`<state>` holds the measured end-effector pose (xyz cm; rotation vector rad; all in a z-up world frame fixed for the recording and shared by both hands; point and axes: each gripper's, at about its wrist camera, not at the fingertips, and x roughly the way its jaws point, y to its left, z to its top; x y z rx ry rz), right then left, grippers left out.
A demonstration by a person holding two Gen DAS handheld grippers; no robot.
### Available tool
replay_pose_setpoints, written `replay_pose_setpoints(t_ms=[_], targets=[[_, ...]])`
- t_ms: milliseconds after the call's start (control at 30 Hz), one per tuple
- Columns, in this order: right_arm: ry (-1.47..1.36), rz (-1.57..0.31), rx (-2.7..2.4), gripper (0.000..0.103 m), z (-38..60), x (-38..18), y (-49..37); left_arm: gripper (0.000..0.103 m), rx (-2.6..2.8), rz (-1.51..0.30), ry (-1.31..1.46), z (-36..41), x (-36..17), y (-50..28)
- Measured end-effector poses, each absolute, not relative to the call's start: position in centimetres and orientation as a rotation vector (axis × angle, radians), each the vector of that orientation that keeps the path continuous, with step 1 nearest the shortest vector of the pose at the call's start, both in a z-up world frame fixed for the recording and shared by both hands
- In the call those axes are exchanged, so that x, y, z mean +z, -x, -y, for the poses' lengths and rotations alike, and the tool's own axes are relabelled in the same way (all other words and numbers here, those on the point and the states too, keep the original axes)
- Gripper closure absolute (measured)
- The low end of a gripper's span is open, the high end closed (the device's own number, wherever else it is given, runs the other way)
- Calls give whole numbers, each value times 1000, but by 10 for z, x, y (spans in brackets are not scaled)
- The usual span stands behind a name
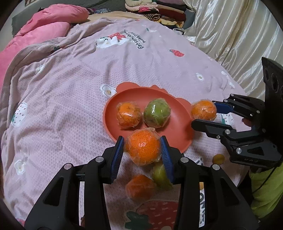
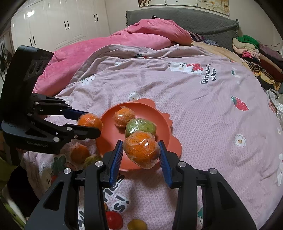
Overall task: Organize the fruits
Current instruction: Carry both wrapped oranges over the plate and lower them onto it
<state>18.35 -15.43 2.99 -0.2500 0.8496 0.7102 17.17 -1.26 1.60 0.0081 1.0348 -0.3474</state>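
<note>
A red plate point(image 1: 178, 127) point(image 2: 107, 141) lies on the pink bedspread and holds a wrapped orange point(image 1: 128, 115) point(image 2: 123, 116) and a wrapped green fruit point(image 1: 156, 113) point(image 2: 140, 126). My left gripper point(image 1: 142, 150) point(image 2: 89, 122) is shut on a wrapped orange point(image 1: 143, 147) point(image 2: 90, 120) above the plate's near edge. My right gripper point(image 2: 140, 153) point(image 1: 204, 112) is shut on another wrapped orange point(image 2: 141, 152) point(image 1: 203, 109) at the plate's right rim. Another orange point(image 1: 139, 188) point(image 2: 78, 153) and a green fruit point(image 1: 161, 176) point(image 2: 92, 159) lie on the bedspread beside the plate.
A pink duvet point(image 1: 35, 35) point(image 2: 123, 40) is bunched at the far side of the bed. Folded clothes point(image 1: 159, 12) point(image 2: 256, 53) are stacked by the grey headboard point(image 2: 185, 21). A cream curtain point(image 1: 230, 35) hangs to the right. White wardrobes point(image 2: 61, 23) stand behind.
</note>
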Motion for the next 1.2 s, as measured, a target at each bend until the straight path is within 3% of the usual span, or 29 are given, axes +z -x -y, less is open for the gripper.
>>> replay_pose_setpoints(t_ms=[1200], targets=[[340,-875,704,64,134,1,-197,69,-352,-1054,-11,13,-1,-192]])
